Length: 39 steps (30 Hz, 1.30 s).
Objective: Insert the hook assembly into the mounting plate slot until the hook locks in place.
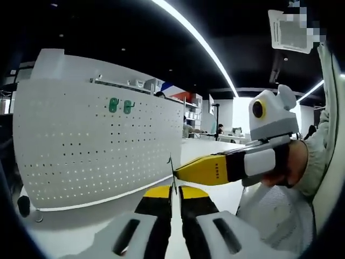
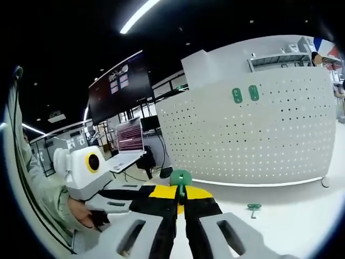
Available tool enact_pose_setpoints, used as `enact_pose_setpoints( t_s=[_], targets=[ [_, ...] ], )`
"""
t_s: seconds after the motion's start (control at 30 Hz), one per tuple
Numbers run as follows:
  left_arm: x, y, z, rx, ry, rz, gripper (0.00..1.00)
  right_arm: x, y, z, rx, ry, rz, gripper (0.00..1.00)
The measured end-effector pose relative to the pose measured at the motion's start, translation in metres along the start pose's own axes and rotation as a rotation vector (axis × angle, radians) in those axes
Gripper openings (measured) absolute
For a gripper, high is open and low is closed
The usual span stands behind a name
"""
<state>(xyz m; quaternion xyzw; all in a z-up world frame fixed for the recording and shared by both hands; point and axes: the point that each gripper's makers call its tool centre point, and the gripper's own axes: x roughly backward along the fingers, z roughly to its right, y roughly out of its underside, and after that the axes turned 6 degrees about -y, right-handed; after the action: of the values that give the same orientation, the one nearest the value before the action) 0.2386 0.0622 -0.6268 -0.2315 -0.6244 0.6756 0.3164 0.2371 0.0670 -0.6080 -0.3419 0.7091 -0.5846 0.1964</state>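
A small green hook (image 2: pixel 180 177) sits pinched between the closed yellow-tipped jaws of the right gripper (image 2: pixel 181 200), its round green head poking up just above the tips. In the left gripper view, the left gripper (image 1: pixel 173 190) has its jaws pressed together on a thin metal pin (image 1: pixel 172 174) that stands up from between them, and the right gripper (image 1: pixel 200 170) reaches in from the side with its tip touching or just beside that pin. The two pieces seem to be meeting, though the joint itself is too small to make out.

Behind them stands a white pegboard (image 2: pixel 253 135), upright on a white table (image 2: pixel 291 221) and dotted with rows of small holes. Two green hooks (image 2: pixel 245 94) are already mounted near its top edge. Another loose green piece (image 2: pixel 253 207) lies on the table in front of the board, well apart from both grippers. A person's hand (image 2: pixel 83 213) and a pale sleeve (image 2: pixel 40 189) hold the left gripper at the side of the right gripper view. An office with desks and ceiling lights lies beyond.

The risks, as a judgement: the pin is thin and held only by its lower end, so a slight twist could make it slip or tilt. The board is still some way off, and the holes are small, so a tilted hook could miss its slot or jam partway without locking.
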Motion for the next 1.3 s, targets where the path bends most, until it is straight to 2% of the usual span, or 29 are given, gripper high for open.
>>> enact_pose_setpoints(
  t_s=[0.07,0.2,0.23,0.3,0.33,0.5,0.8,1.2,1.3],
  targets=[
    [-0.0003,0.0002,-0.0005,0.015,-0.003,-0.001,0.04,-0.0005,0.0002,-0.0001,0.006,0.000,-0.001,0.01],
    [-0.0005,0.0020,-0.0014,0.124,-0.006,-0.010,0.03,-0.0012,0.0011,-0.0012,0.015,-0.003,-0.003,0.01],
    [-0.0005,0.0021,-0.0016,0.124,-0.006,-0.010,0.03,-0.0010,0.0015,-0.0017,0.019,-0.003,-0.003,0.01],
    [-0.0009,0.0020,-0.0016,0.173,-0.004,-0.010,0.03,-0.0007,0.0014,-0.0024,0.040,0.000,0.000,0.01],
    [-0.0006,0.0025,0.0007,0.225,0.005,-0.015,0.03,-0.0008,-0.0008,-0.0015,0.072,0.004,0.007,0.01],
    [-0.0013,0.0036,0.0006,0.219,0.004,-0.015,0.03,0.0004,0.0018,-0.0023,0.053,0.000,0.001,0.01],
    [-0.0021,0.0032,-0.0037,0.295,-0.010,-0.017,0.02,0.0017,0.0011,-0.0030,0.054,0.002,0.007,0.02],
    [-0.0023,0.0020,-0.0030,0.341,-0.008,-0.011,0.02,0.0009,-0.0020,-0.0027,0.080,0.006,0.015,0.01],
    [-0.0022,0.0014,-0.0028,0.390,-0.002,-0.011,0.02,-0.0002,-0.0028,-0.0023,0.079,0.002,0.018,0.01]
  ],
)
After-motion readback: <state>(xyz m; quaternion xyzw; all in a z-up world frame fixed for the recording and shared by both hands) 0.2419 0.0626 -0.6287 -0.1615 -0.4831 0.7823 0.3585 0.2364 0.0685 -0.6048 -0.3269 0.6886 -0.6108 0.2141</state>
